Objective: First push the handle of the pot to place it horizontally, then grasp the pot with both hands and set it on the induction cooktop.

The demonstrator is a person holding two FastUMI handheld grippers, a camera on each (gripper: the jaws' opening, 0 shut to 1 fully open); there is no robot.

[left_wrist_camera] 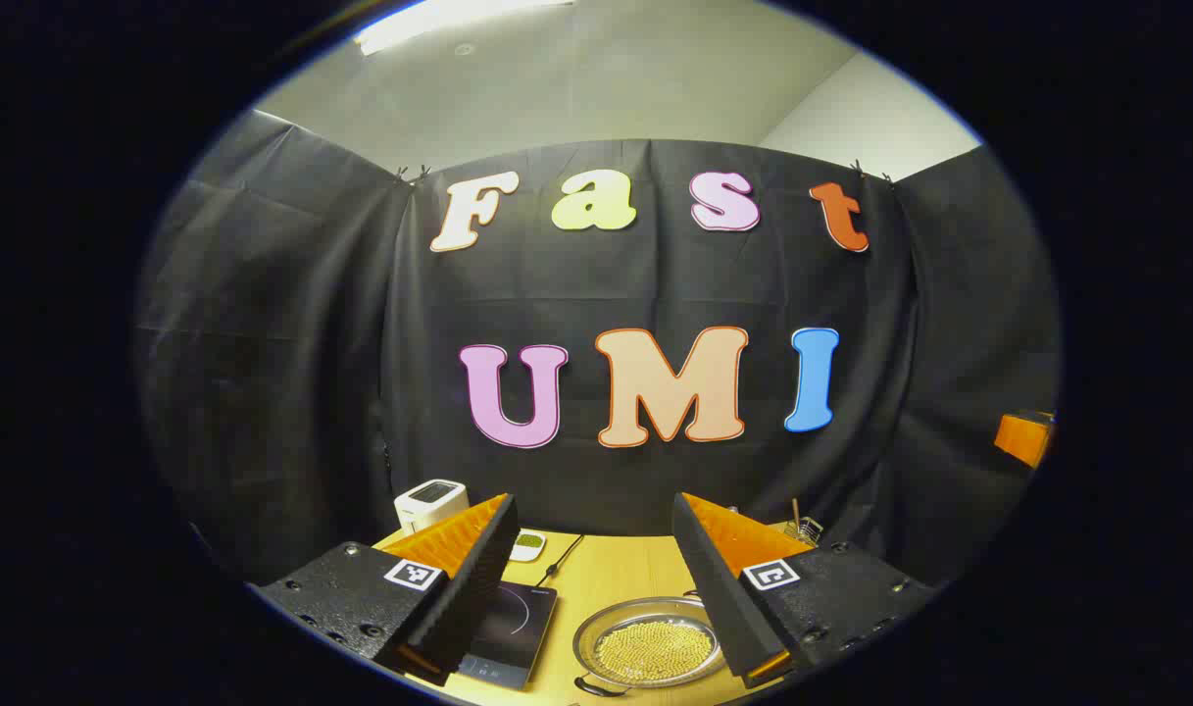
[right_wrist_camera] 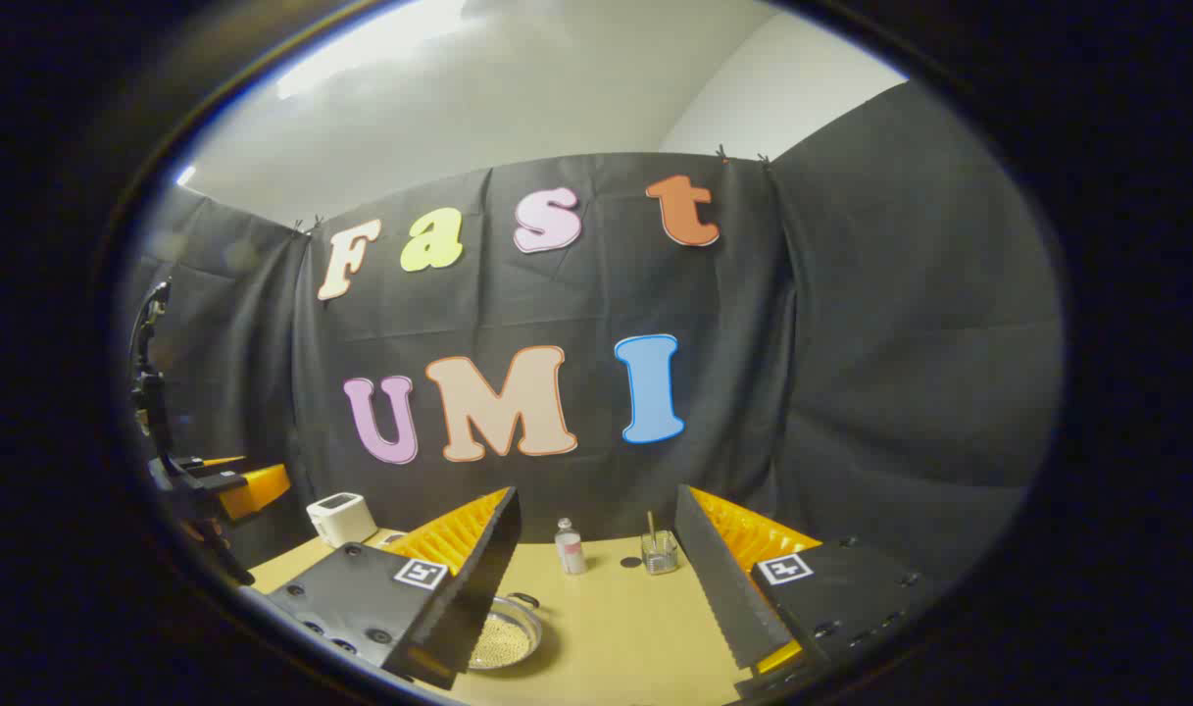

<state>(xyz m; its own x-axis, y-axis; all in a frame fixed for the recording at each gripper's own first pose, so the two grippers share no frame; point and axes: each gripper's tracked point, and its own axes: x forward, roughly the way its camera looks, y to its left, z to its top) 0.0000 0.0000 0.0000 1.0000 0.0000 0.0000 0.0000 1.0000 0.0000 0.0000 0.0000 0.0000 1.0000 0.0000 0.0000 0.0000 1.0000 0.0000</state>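
Left gripper (left_wrist_camera: 596, 579) spread wide, holding nothing, above the table (left_wrist_camera: 616, 574). Right gripper (right_wrist_camera: 596, 579) likewise released, empty. Pot (left_wrist_camera: 650, 647) sat just right of the induction cooktop (left_wrist_camera: 510, 632). Small bottle (right_wrist_camera: 570, 547) and glass (right_wrist_camera: 660, 552) stood near the wall.

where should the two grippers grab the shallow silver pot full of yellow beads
Probably by the two small dark loop handles on opposite sides of the shallow silver pot: one gripper per handle, each closing in from its own side. The rim is wide and low, offering little else to pinch.
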